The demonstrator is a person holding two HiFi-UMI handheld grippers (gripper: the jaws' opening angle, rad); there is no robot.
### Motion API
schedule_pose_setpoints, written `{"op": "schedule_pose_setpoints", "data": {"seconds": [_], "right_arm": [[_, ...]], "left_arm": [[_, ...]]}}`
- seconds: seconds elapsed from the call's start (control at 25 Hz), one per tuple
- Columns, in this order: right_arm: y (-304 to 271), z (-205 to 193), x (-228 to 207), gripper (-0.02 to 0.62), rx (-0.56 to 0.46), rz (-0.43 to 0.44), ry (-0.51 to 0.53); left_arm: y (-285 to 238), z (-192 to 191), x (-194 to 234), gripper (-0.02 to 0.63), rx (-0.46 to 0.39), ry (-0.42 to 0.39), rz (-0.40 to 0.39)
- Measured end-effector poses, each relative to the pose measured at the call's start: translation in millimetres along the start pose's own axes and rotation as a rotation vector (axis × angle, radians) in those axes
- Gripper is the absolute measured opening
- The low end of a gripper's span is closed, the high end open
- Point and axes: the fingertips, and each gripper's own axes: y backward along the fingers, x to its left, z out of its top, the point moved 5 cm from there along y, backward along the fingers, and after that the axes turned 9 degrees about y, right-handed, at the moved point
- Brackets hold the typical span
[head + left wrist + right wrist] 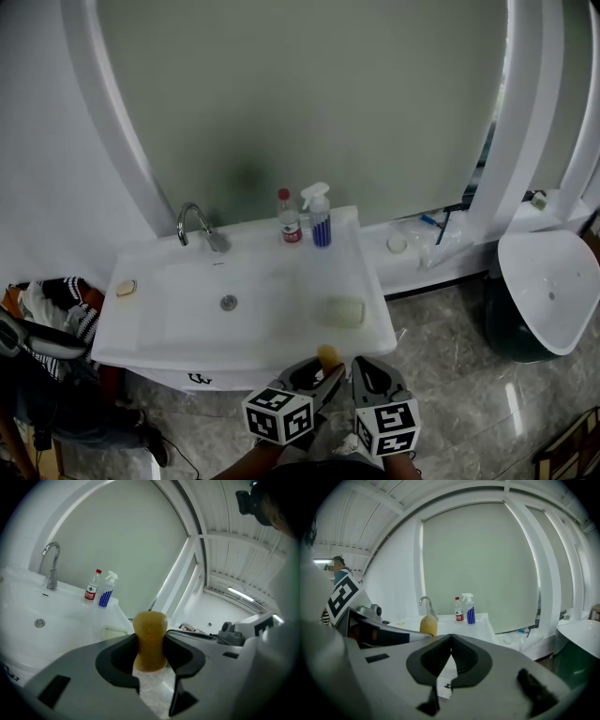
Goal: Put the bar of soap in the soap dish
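1. My left claw (150, 654) was clamped on the bar of soap (149, 632). The yellow-brown bar stood upright between the two dark pads, and its rounded top rose above them.
2. My right claw (451, 645) was pinched narrow. Its pads met at the tips and nothing sat between them.
3. In the head view both claws sat side by side at the bottom of the picture. They were just in front of the near edge of the white sink (178, 352), with the right claw close beside the left.
4. The soap was held in the air at that near edge, over the sink's right front part and not touching it.
5. The soap dish (345, 311), pale and ribbed, lay on the sink's flat right side near the front corner. It was just beyond the held bar and apart from it, and I saw nothing in it.
6. At the back rim a bottle (289, 219) with a red label and a spray bottle (320, 216) stood upright, just beside each other.
7. The tap (194, 223) curved up at the back left, and the drain (228, 302) sat in the middle of the bowl.
8. A small tan lump (126, 288) lay on the sink's left ledge; I could not tell what it was.
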Motion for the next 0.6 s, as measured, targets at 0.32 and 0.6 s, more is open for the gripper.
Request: {"op": "schedule_pose_setpoints", "data": {"seconds": [0.32,0.6], "right_arm": [[-12.1,-3.5,-36.3,0.012,0.002,0.039,-0.022],[-18.5,-4.0,-55.5,0.011,0.003,0.064,-0.027]], "left_arm": [[-32.2,3.6,-5.1,0.183,0.01,0.008,0.051],[-48.5,6.6,-9.2,0.183,0.008,0.009,0.077]]}}
